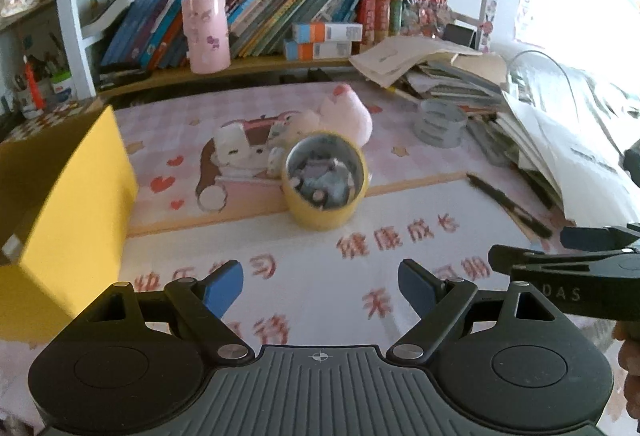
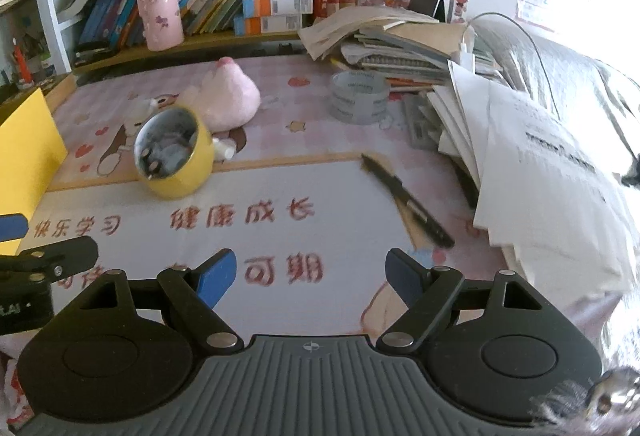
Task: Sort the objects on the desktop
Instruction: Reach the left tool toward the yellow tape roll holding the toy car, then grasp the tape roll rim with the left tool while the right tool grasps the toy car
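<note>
A pink cartoon-printed mat (image 1: 320, 248) is covering the bench, with red characters running across its pale front part; behind it a shelf of leaning books (image 1: 256, 16) is lining the wall, a pink cylindrical cup (image 1: 207, 32) is standing on the shelf ledge, and a slumping heap of papers and notebooks (image 2: 520, 140) is crowding the bench's right side. A yellow box (image 1: 68, 216) is sitting at the left edge. Near the middle a yellow cup (image 1: 325, 178) is lying tilted with its mouth toward the cameras, small items showing inside, just in front of a pink plush toy (image 2: 228, 100); a stack of grey tape rolls (image 2: 359, 98) is resting near the paper heap, and a black pen (image 2: 408, 200) is lying diagonally on the mat, well apart from the cup. The left tool (image 1: 320, 290) is hovering over the mat's front, angled downward, its blue pads (image 1: 222, 288) spread wide with nothing between them; the right tool (image 2: 310, 282) is hanging alongside it, likewise gaping and empty, the pen lying just ahead to its right.
</note>
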The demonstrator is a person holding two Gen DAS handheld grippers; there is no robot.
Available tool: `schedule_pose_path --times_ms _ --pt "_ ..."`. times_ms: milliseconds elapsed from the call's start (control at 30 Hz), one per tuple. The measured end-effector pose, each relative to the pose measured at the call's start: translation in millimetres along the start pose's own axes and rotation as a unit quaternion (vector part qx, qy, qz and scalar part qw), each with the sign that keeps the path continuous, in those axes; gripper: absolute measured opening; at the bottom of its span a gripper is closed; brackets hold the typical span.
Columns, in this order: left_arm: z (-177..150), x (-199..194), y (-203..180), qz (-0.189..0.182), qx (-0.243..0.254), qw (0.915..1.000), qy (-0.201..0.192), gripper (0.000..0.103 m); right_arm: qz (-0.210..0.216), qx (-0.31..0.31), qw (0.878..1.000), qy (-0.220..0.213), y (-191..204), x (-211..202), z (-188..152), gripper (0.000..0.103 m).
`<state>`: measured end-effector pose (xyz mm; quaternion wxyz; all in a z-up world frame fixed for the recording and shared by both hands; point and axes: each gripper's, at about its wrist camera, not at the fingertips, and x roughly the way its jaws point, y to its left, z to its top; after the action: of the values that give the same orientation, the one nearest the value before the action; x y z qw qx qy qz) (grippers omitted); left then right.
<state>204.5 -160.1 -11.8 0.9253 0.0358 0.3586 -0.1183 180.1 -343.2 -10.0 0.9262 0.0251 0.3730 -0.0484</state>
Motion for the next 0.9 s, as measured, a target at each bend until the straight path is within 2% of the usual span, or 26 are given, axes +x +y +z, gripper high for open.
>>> schedule_pose_path --times_ms 167,300,700,900 --pt "19 27 -7 0.019 -0.002 0.9998 -0.011 0.087 0.012 -0.007 1.0 -0.006 -12 16 16 0.08" --pt "31 52 -9 0.027 -0.012 0.9996 -0.002 0.087 0.02 -0.009 1.0 -0.009 -17 28 28 0.08" --pt "52 114 -21 0.047 0.038 0.9981 0.013 0.09 0.042 -0.009 0.999 0.003 -20 52 45 0.08" --pt "55 133 -22 0.064 0.035 0.9971 0.024 0.09 0.044 -0.009 0.999 0.012 -23 59 46 0.08"
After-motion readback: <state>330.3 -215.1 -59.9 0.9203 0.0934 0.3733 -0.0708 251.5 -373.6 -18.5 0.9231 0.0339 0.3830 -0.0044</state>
